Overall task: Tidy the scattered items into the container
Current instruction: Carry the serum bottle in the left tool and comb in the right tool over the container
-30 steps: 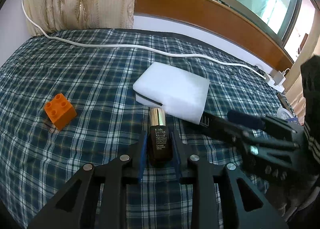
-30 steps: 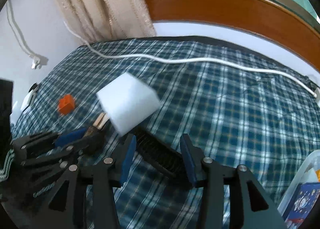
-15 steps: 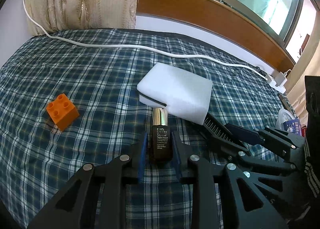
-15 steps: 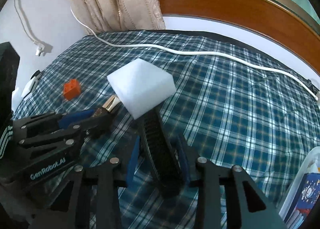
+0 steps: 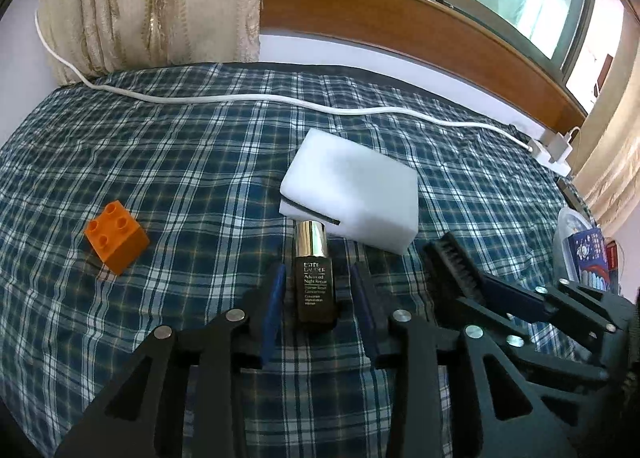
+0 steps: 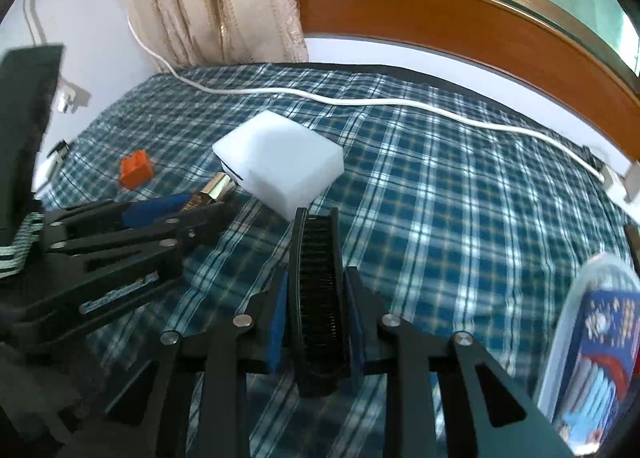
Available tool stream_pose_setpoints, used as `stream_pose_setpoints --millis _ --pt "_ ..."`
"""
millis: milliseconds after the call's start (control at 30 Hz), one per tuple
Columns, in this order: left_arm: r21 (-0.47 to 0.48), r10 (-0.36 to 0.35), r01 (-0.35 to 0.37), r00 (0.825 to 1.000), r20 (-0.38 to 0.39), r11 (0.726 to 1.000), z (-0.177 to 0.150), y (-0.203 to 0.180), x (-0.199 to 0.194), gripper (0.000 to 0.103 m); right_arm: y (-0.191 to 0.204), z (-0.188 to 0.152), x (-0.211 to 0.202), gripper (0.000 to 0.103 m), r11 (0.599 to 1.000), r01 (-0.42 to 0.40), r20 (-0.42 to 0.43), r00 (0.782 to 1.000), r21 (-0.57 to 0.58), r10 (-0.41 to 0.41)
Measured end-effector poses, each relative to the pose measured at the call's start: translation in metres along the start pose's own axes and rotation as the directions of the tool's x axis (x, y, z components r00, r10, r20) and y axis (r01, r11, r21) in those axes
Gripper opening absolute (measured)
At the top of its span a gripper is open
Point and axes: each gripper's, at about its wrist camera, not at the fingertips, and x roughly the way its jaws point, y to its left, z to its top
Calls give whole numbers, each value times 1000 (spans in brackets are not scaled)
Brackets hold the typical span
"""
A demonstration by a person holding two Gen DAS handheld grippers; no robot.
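1. The left gripper (image 5: 316, 298) straddles a small dark glass serum bottle with a gold cap (image 5: 313, 278) lying on the blue plaid bed cover (image 5: 192, 162); its fingers are spreading, gaps showing on both sides, so the bottle lies loose between them.
2. The right gripper (image 6: 316, 322) is closing its fingers on a black plastic bristle brush (image 6: 318, 290), pads at or nearly at its sides.
3. A white rectangular foam sponge block (image 5: 356, 194) lies just beyond both, and an orange toy brick (image 5: 116, 236) well off to the left.
4. The clear plastic container (image 6: 592, 342) sits at the far right edge.
5. Risks, as I judge them: lifting the brush could nudge the sponge, and the round bottle may roll on the soft cover.
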Motion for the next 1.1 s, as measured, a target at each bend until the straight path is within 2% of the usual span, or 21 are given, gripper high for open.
stream_pose_setpoints --millis 67,300,533,1100 --pt "2 -11 11 1000 -8 1000 0 -1 1 24 -2 -4 -11 30 999 -21 17 1000 29 20" --pt "28 -70 70 998 4 997 -5 -20 -10 24 3 -16 -37 30 994 -52 67 997 92 46" --pt "44 -112 111 993 23 993 -7 -32 -24 24 -7 -27 -57 30 985 -55 100 994 163 39" --pt "102 -171 169 985 9 980 -18 -67 -29 24 -55 -65 -121 30 944 6 181 981 329 -69"
